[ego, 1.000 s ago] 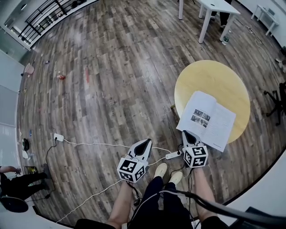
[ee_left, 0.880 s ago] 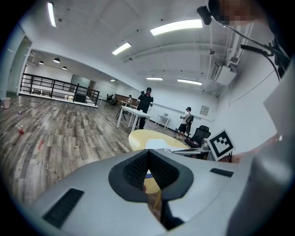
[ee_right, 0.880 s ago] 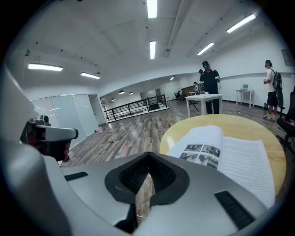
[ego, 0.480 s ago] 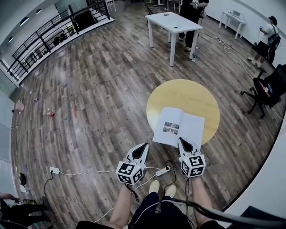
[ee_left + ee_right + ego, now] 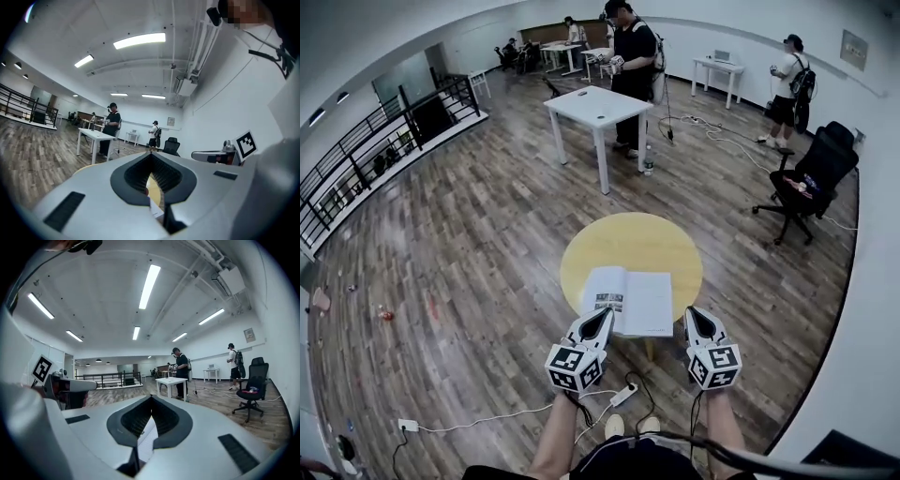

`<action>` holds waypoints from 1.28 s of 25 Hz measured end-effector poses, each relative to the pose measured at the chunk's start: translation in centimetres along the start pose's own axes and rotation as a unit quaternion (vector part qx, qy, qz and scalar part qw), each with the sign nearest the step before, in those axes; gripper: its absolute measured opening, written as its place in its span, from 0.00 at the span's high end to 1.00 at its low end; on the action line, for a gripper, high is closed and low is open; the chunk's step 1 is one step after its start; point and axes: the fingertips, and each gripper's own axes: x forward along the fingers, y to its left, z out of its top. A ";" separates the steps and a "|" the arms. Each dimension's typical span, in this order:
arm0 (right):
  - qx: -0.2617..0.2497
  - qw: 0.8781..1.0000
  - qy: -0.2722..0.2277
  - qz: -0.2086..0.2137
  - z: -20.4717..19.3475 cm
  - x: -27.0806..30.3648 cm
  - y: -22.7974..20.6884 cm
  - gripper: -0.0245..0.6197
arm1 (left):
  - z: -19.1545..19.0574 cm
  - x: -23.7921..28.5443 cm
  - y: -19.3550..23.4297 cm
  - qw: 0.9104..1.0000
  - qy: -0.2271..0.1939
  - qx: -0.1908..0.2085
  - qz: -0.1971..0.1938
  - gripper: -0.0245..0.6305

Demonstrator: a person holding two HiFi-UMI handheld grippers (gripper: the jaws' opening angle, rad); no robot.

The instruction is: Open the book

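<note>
Now the left claw (image 5: 603, 315) and the right claw (image 5: 694, 315) have risen to level, both closed and gripping nothing. Just beyond them the book (image 5: 630, 300) lies open, unchanged, at the near edge of the round yellow surface (image 5: 628, 242) — we judge the opening done.

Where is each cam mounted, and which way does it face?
Head view: on the head, looking forward and down at the open book on the round table; left tool, right tool, forearms and legs show.
Left tool view: on the left tool, level toward the white table; own jaws, right tool.
Right tool view: on the right tool, facing likewise; own jaws, left tool.
Shared: white table, standing person.
</note>
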 end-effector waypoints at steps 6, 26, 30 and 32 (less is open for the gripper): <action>-0.002 0.999 -0.023 -0.032 2.4 -5.2 -2.9 0.96 | 1.5 2.6 -5.9 0.999 -0.006 0.016 -0.047 0.96; -0.006 1.000 -0.016 0.001 2.1 -7.1 -0.5 0.96 | 1.5 1.0 -8.5 0.998 0.004 0.049 -0.048 0.96; -0.003 1.000 -0.014 0.002 2.3 -6.7 -0.6 0.96 | 1.6 1.0 -7.9 0.998 0.006 0.048 -0.044 0.96; -0.002 1.000 -0.014 0.004 2.2 -6.4 -0.6 0.96 | 1.6 1.1 -7.7 0.998 0.005 0.046 -0.043 0.96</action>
